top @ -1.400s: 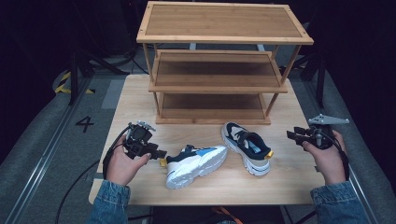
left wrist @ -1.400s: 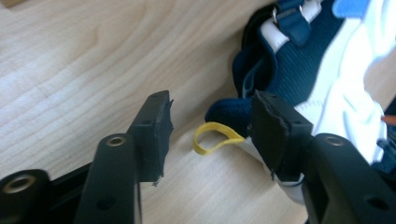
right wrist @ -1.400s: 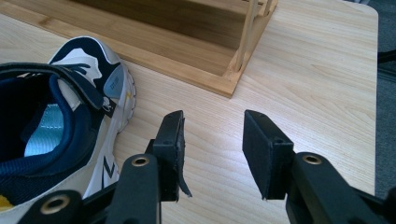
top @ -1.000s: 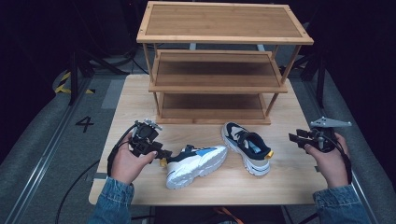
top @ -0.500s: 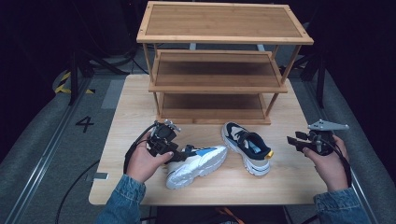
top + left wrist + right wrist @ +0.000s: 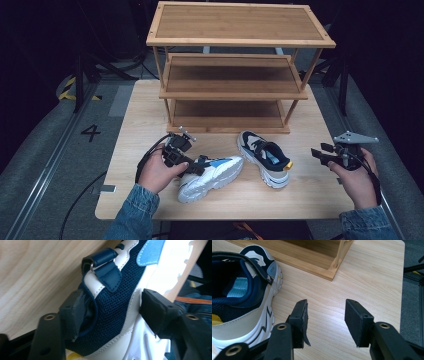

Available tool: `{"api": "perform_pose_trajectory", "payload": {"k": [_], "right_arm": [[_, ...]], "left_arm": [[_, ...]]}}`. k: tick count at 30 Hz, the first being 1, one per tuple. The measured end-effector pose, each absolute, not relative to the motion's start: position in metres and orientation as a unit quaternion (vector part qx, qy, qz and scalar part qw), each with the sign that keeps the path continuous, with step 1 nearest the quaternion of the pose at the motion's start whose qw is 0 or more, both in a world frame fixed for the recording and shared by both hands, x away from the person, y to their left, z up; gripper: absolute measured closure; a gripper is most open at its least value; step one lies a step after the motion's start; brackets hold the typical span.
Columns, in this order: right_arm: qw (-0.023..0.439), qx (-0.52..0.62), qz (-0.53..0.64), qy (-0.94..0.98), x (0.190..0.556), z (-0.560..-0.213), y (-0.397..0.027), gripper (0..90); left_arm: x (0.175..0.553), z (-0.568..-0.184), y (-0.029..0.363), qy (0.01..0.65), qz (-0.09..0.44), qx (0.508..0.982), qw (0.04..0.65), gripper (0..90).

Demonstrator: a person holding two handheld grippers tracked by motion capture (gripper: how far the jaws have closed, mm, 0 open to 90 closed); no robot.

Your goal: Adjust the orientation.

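Note:
A white and blue shoe (image 6: 215, 172) lies on its side at the table's front. My left gripper (image 6: 200, 164) is at its heel. In the left gripper view the jaws (image 6: 112, 307) straddle the navy mesh collar (image 6: 115, 302), one pad inside the opening and one against the white sole side. They have just been closing, and both pads lie against the shoe. A second shoe (image 6: 265, 157), beige and navy, stands upright to the right. My right gripper (image 6: 320, 152) hovers beside it, its jaws (image 6: 325, 312) apart and just opening, with bare wood between them and the shoe (image 6: 239, 295) to their left.
A three-tier wooden shoe rack (image 6: 232, 90) stands at the back of the wooden table (image 6: 310, 200), its bottom shelf just behind the shoes. The rack's front corner post (image 6: 337, 255) is ahead of the right gripper. Dark floor and cables surround the table.
My left hand has moved right, from the table's left side to the heel of the white and blue shoe, and its jaws now straddle it. The right hand has stayed nearly still.

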State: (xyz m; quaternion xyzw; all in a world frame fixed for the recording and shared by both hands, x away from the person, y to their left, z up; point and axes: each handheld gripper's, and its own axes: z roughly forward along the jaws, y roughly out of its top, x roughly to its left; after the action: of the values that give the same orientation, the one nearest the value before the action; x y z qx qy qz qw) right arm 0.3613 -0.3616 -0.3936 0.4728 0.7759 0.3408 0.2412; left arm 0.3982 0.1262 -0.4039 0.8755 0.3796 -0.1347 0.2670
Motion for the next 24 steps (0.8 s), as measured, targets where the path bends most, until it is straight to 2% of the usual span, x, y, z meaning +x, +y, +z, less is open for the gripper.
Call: {"api": "perform_pose_trajectory", "payload": {"k": [6,14,24], "right_arm": [[0.244,0.471,0.341,0.776,0.36,-0.393,-0.361,54.4],[0.249,0.47,0.342,0.775,0.361,-0.393,-0.362,54.4],[0.248,0.467,0.345,0.776,0.364,-0.393,-0.359,54.4]], "left_arm": [[0.399,-0.404,0.125,0.376,-0.142,0.876,0.268,43.2],[0.393,-0.394,0.129,0.359,-0.151,0.873,0.293,64.3],[0.377,-0.381,0.121,0.309,-0.16,0.881,0.321,82.2]]}}
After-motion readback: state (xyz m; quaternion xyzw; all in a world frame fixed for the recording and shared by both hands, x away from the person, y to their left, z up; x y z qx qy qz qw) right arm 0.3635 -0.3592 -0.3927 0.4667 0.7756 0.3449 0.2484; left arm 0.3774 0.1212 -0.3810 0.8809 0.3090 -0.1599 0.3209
